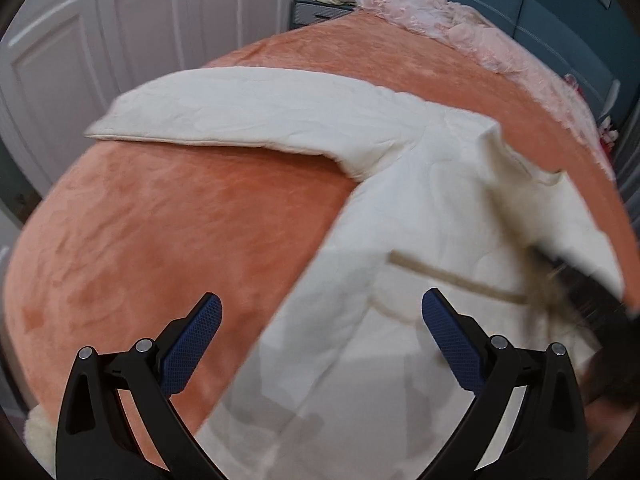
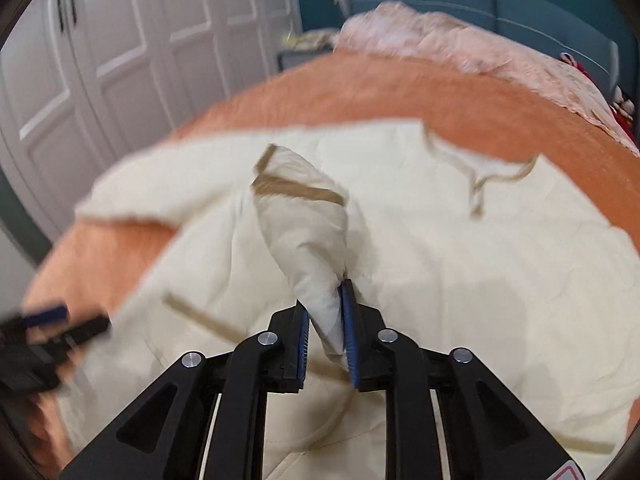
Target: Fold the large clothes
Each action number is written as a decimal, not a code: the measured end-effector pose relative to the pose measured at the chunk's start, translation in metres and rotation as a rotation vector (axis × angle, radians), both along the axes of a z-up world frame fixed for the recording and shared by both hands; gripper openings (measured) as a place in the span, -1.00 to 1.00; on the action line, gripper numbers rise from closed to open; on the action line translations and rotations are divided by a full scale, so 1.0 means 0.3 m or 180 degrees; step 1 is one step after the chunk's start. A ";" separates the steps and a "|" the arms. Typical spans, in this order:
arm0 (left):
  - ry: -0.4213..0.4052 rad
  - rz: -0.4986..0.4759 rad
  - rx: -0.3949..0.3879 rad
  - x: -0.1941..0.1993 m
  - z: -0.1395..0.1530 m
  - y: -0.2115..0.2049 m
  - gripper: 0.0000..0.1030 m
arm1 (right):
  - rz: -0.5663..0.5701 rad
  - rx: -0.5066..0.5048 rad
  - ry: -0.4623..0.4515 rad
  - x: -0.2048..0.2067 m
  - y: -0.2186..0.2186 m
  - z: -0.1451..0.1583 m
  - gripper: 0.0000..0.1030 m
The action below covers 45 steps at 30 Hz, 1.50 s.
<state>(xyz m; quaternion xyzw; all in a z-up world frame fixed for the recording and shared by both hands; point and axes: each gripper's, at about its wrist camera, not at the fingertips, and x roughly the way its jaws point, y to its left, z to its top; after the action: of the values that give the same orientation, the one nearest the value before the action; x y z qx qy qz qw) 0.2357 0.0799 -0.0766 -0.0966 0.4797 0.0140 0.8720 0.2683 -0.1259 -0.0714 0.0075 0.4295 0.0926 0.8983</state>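
A large cream garment [image 1: 420, 208] with tan trim lies spread on an orange blanket [image 1: 160, 220]. One sleeve [image 1: 248, 116] stretches out to the left. My left gripper [image 1: 322, 312] is open and empty, hovering above the garment's left edge. In the right wrist view my right gripper [image 2: 326, 312] is shut on a bunched sleeve end [image 2: 304, 208] with a tan cuff band, held up over the garment's body [image 2: 460, 260]. The neckline [image 2: 480, 168] lies at the far side. The left gripper [image 2: 44, 328] shows blurred at the left edge there.
The orange blanket [image 2: 400, 92] covers a bed. A pink crumpled cover [image 1: 432, 12] lies at the head, before a teal headboard [image 1: 560, 12]. White wardrobe doors [image 1: 120, 20] stand to the left. A nightstand [image 1: 316, 12] with cloth sits beyond the bed.
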 end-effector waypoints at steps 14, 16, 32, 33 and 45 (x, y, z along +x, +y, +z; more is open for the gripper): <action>0.0505 -0.0335 -0.1414 0.192 -0.101 -0.243 0.90 | -0.1076 0.0784 -0.0098 -0.374 -0.497 0.037 0.33; 0.0515 -0.0316 -0.1443 0.193 -0.111 -0.275 0.88 | -0.1547 0.0997 -0.0068 -0.417 -0.665 0.013 0.33; -0.0050 -0.0370 -0.0667 0.293 0.017 -0.205 -0.85 | -0.2246 0.1540 -0.0433 -0.311 -0.966 -0.008 -0.82; -0.0008 -0.0376 -0.0595 0.295 -0.014 -0.207 -0.85 | -0.2211 0.1306 -0.0405 -0.299 -0.935 -0.008 -0.84; -0.0325 -0.0551 0.0061 0.233 -0.181 -0.283 -0.81 | -0.2243 0.0598 0.0016 -0.265 -0.875 -0.157 -0.86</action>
<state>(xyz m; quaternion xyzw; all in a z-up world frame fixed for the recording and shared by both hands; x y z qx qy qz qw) 0.3055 -0.0051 -0.1309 -0.0470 0.4411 -0.0617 0.8941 0.1887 -0.3883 -0.1187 0.2377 0.3924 -0.1836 0.8694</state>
